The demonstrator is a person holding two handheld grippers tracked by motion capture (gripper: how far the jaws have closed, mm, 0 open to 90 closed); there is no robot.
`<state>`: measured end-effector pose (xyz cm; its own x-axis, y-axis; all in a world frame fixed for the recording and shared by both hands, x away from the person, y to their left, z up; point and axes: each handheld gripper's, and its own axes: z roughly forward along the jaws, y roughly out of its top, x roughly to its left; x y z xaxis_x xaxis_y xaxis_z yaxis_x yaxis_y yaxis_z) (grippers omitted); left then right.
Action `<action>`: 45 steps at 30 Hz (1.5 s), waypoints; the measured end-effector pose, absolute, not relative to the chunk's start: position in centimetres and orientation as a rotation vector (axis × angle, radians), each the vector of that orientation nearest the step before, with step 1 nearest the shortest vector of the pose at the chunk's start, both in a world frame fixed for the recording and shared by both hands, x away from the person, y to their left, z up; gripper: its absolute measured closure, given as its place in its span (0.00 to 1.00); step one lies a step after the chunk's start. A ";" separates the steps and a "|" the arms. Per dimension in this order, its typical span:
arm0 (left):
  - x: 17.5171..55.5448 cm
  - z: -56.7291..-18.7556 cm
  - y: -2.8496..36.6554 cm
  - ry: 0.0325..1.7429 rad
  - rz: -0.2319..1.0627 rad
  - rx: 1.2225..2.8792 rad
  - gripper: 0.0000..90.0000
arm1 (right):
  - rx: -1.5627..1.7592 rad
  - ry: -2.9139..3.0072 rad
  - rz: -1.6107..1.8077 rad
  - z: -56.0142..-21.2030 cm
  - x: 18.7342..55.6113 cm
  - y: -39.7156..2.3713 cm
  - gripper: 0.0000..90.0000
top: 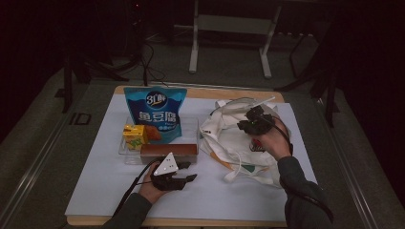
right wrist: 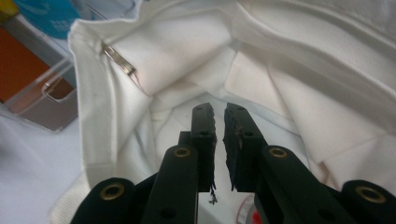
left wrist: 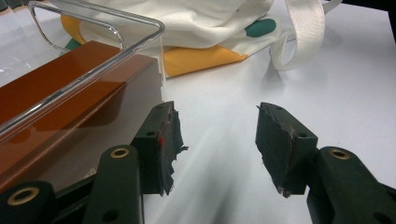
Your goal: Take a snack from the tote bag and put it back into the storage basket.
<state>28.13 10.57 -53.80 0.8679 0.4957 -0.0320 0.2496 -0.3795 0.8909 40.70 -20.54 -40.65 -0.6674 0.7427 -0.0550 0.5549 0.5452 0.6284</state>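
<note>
A white cloth tote bag [top: 234,140] lies at the right of the table. My right gripper [top: 246,125] is over its mouth. In the right gripper view the jaws [right wrist: 219,116] point into the bag's white inside [right wrist: 289,88], nearly pressed together, with nothing between them. My left gripper [top: 190,171] rests on the white sheet just in front of a clear tray [top: 190,129]. Its jaws [left wrist: 217,140] stand open and empty, the left pad [left wrist: 161,144] beside the tray's corner. A long brown box [top: 168,150] lies along the tray's front wall [left wrist: 107,70].
A blue snack bag [top: 152,112] stands in the tray, with a yellow drink carton [top: 134,135] beside it. The tote's strap [left wrist: 306,32] loops onto the sheet ahead of the left gripper. A metal clip [right wrist: 119,58] sits on the bag's rim. Bare white sheet [top: 210,195] stretches between the hands.
</note>
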 end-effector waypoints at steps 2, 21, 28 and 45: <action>28.1 -53.8 10.6 0.546 0.291 1.980 0.53 | 1.079 2.468 0.835 -40.8 40.6 -20.9 0.92; 28.1 -53.8 10.6 0.546 0.292 1.979 0.53 | 1.144 2.467 0.792 -42.2 40.0 -24.6 1.00; 28.1 -53.8 10.6 0.546 0.293 1.979 0.53 | 1.145 2.480 0.765 -42.6 39.1 -25.9 1.00; 28.1 -53.8 10.6 0.545 0.293 1.980 0.53 | 1.177 2.495 0.708 -43.9 37.5 -29.3 1.00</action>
